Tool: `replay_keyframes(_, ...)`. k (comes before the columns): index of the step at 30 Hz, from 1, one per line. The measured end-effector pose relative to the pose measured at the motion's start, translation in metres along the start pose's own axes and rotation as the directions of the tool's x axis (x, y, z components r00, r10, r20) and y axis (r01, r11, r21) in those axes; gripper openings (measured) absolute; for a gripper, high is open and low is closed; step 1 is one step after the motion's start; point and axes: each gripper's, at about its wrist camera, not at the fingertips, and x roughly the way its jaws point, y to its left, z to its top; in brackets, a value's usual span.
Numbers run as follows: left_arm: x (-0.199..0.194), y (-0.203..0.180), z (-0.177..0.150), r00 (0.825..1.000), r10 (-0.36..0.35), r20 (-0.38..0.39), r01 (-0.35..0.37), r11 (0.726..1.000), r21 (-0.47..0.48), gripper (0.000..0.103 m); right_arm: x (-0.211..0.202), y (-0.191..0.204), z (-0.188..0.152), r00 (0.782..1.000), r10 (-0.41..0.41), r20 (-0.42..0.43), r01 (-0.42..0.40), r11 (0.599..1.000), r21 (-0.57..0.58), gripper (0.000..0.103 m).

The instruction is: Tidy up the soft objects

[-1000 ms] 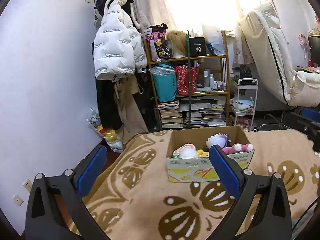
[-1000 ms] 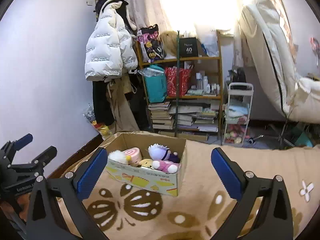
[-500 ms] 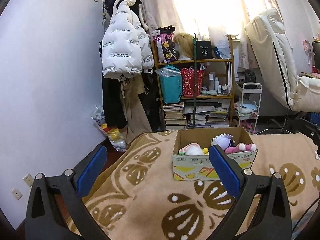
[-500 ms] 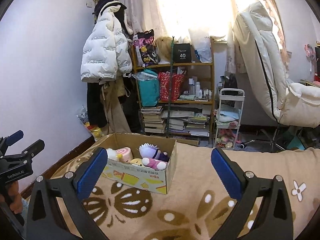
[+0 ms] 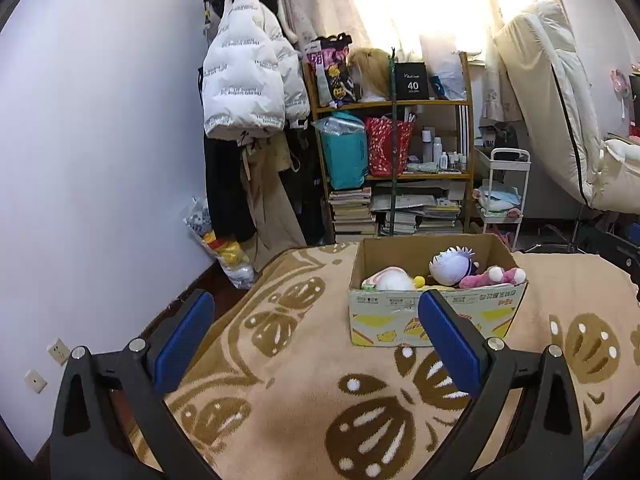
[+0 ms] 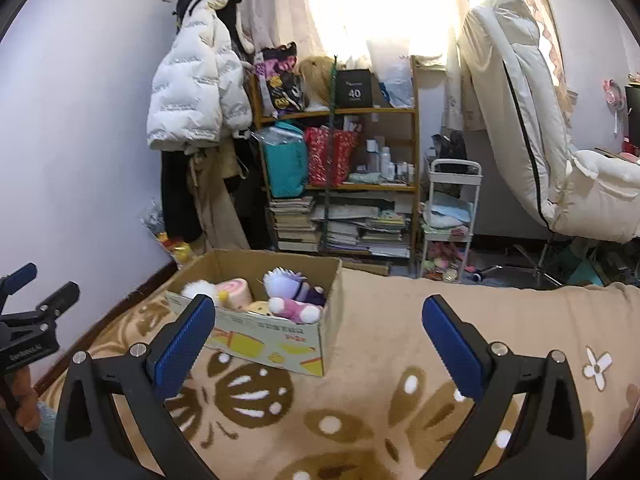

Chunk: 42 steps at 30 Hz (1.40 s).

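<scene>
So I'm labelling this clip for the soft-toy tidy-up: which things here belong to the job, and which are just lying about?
Job:
cardboard box
purple plush
pink plush
white plush
left gripper, open
right gripper, open

Lying about:
white jacket
bookshelf
trolley
chair
blanket under the box

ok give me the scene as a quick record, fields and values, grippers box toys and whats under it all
left gripper: open, empty, short of the box
right gripper: open, empty, short of the box
box: cardboard box, open top, resting on the blanket
contents: pink plush, purple-and-white plush, pink roll plush, white fluffy plush
surface: tan blanket with brown pattern
loose toys on blanket: none seen
</scene>
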Motion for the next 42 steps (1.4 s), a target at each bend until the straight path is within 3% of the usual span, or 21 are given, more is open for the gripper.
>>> replay_keyframes(7, 0.008, 0.002, -0.002, 1.000, -0.007, -0.028, 0.006, 1.000, -0.011, 0.101, 0.004, -0.002, -0.002, 1.000, 0.006, -0.020, -0.006, 1.000, 0.011, 0.103)
replay_keyframes(42, 0.006, -0.003, -0.005, 1.000, 0.002, -0.015, -0.001, 1.000, 0.016, 0.101, 0.006, -0.009, -0.009, 1.000, 0.001, -0.013, 0.000, 1.000, 0.022, 0.103)
